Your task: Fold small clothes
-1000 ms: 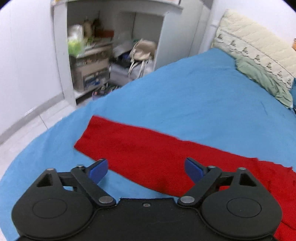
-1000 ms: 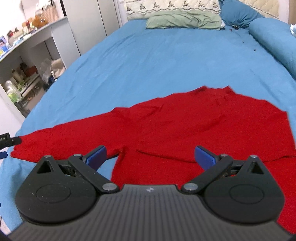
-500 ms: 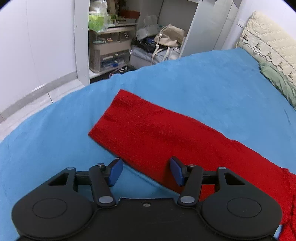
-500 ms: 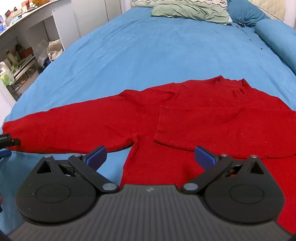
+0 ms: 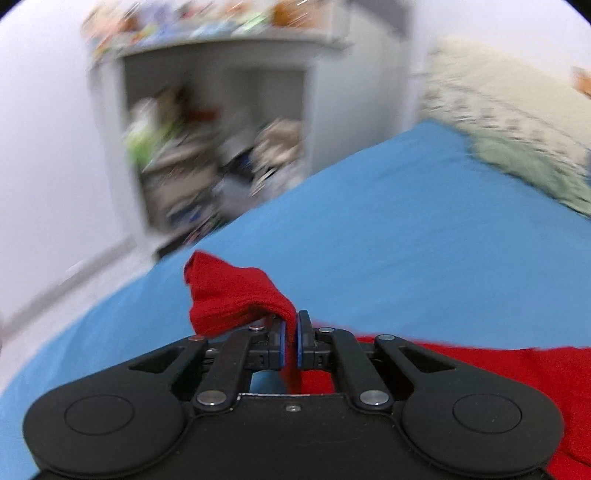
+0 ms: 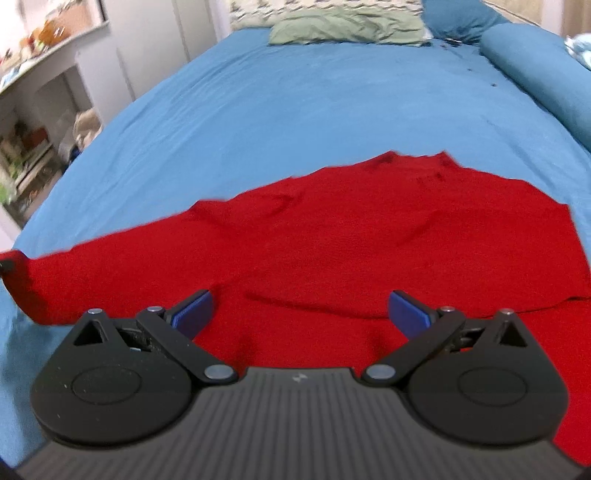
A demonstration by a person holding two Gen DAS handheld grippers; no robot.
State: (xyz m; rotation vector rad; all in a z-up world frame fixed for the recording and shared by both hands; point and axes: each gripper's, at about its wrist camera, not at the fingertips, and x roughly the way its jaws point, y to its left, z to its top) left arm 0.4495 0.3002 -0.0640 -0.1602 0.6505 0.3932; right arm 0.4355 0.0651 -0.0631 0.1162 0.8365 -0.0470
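Observation:
A red knit sweater [image 6: 369,236] lies spread on the blue bed [image 6: 314,103]; its right sleeve is folded across the body. My left gripper [image 5: 290,334] is shut on the cuff end of the left sleeve [image 5: 229,295] and holds it lifted off the sheet; the cuff drapes over the fingers. That lifted cuff shows at the far left of the right wrist view [image 6: 18,280]. My right gripper [image 6: 301,314] is open and empty, hovering over the sweater's lower body.
A white shelf unit [image 5: 207,147] full of clutter stands beyond the bed's left edge. Pillows [image 6: 343,26] lie at the head of the bed, with a blue bolster [image 6: 535,70] along the right side.
My left gripper closed on the sleeve cuff and lifted it off the bed. The right gripper stayed open and shifted slightly over the sweater.

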